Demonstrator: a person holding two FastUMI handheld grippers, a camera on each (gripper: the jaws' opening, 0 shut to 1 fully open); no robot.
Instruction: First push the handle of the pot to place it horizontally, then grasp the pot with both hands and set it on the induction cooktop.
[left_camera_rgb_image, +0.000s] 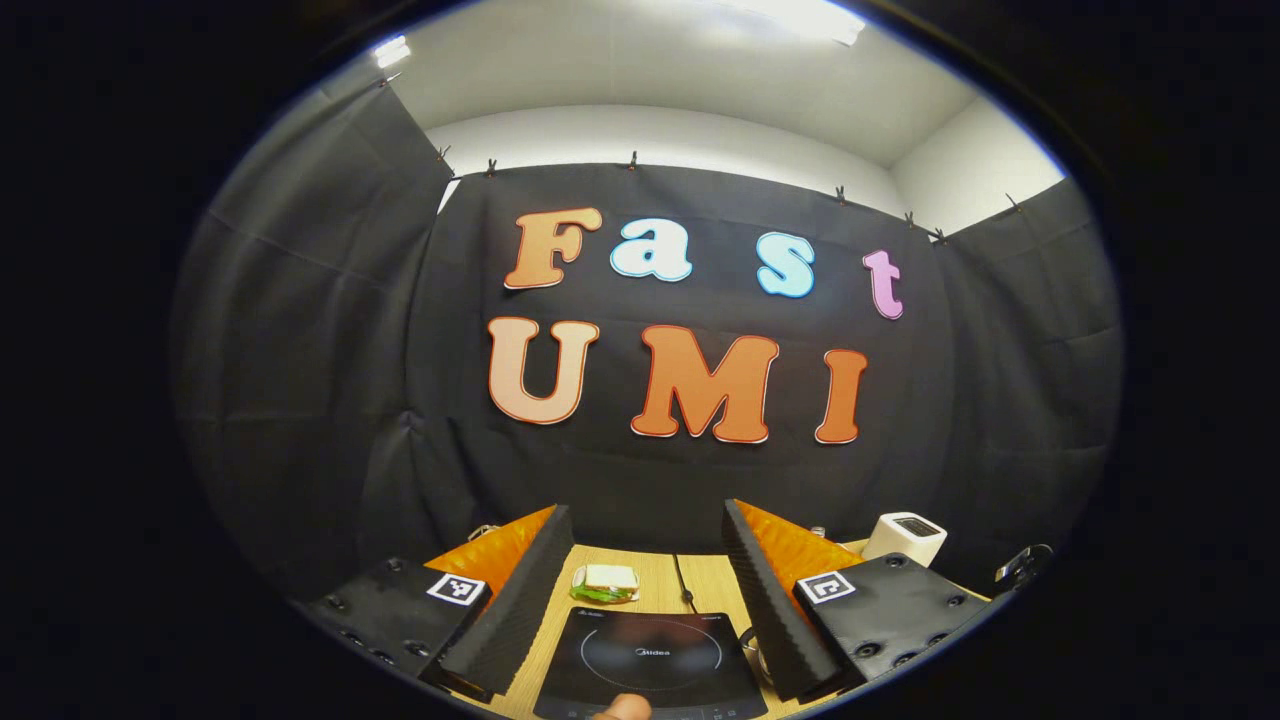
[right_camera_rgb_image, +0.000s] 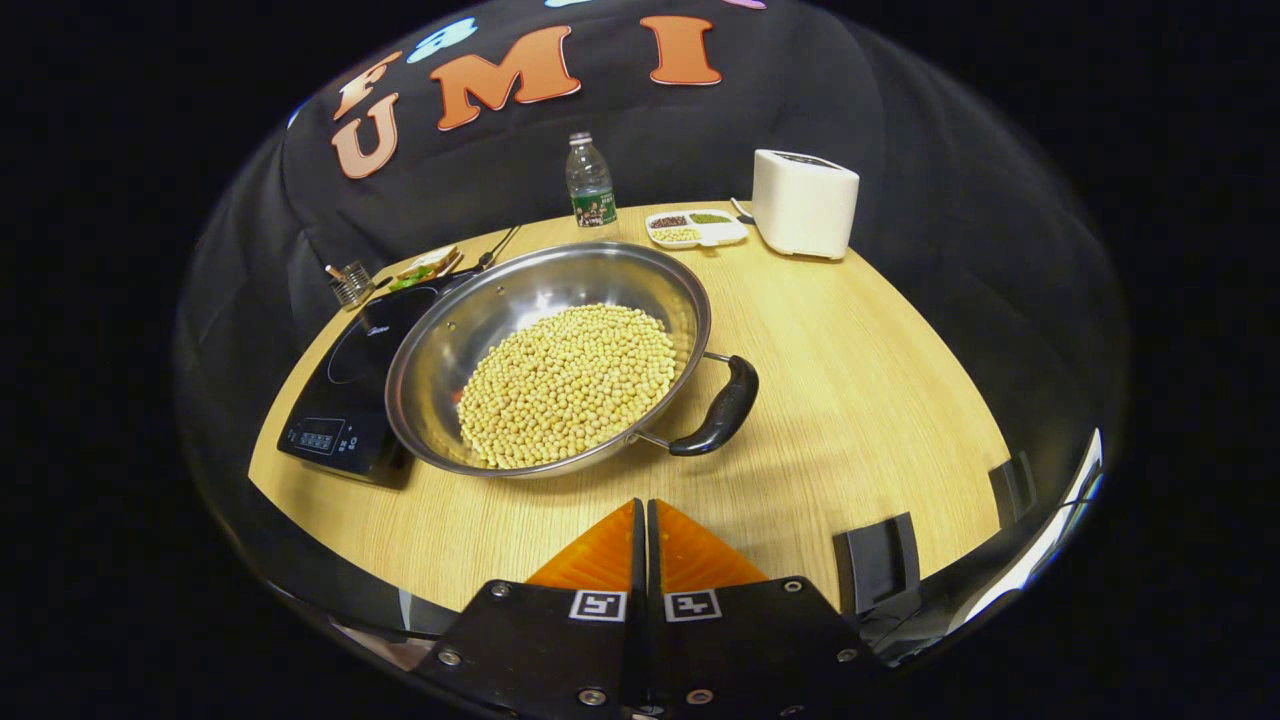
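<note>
Right gripper (right_camera_rgb_image: 645, 520) hangs back from the table (right_camera_rgb_image: 870, 400) with its fingers pressed together on nothing, pointing toward the pot (right_camera_rgb_image: 550, 355). That pot, heaped with soybeans (right_camera_rgb_image: 570, 380), sits partly over the induction cooktop (right_camera_rgb_image: 345, 390), its black handle (right_camera_rgb_image: 720, 408) angled toward the gripper. Left gripper (left_camera_rgb_image: 648, 570) is held high with fingers spread apart above the cooktop. Judging from this, the closed tips suit a push: they should meet the handle's side low and nudge slowly, so the loaded pot turns without sliding or spilling beans.
</note>
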